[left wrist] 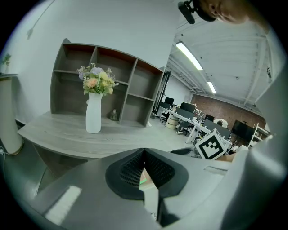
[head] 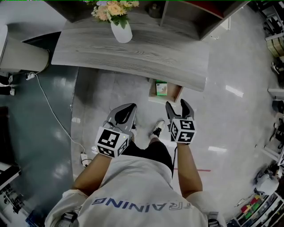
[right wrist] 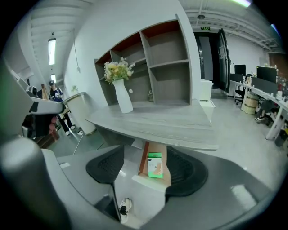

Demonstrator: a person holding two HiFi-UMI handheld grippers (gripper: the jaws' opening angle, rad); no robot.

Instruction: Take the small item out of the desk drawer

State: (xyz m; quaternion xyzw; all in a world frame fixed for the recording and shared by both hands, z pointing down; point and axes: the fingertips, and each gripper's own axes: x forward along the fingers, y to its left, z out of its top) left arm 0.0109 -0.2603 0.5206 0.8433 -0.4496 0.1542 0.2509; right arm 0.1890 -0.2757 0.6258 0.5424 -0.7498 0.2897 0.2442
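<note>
Looking down, you've got the grey desk (head: 133, 57) in front of you. A white vase (head: 122, 32) of flowers (head: 113, 9) stands toward its back edge, right in front of the shelf unit (head: 186, 17). The drawer (head: 176, 94) sticks out from under the desk's near edge, toward the right corner, and it's pulled open. The small green box (head: 161, 88) lies flat inside it, toward the drawer's left side.

On the floor, a white cable (head: 53, 111) runs off past the desk's left end, and your shoe (head: 158, 128) is just short of the drawer front.

Your right gripper (head: 179, 105) hangs just short of the drawer with its jaws spread wide. It's holding nothing and touching nothing, and in the right gripper view the box shows through the gap, farther off. Your left gripper (head: 125, 113) sits beside it, well left of the drawer, with its jaws pressed together and nothing between them.
</note>
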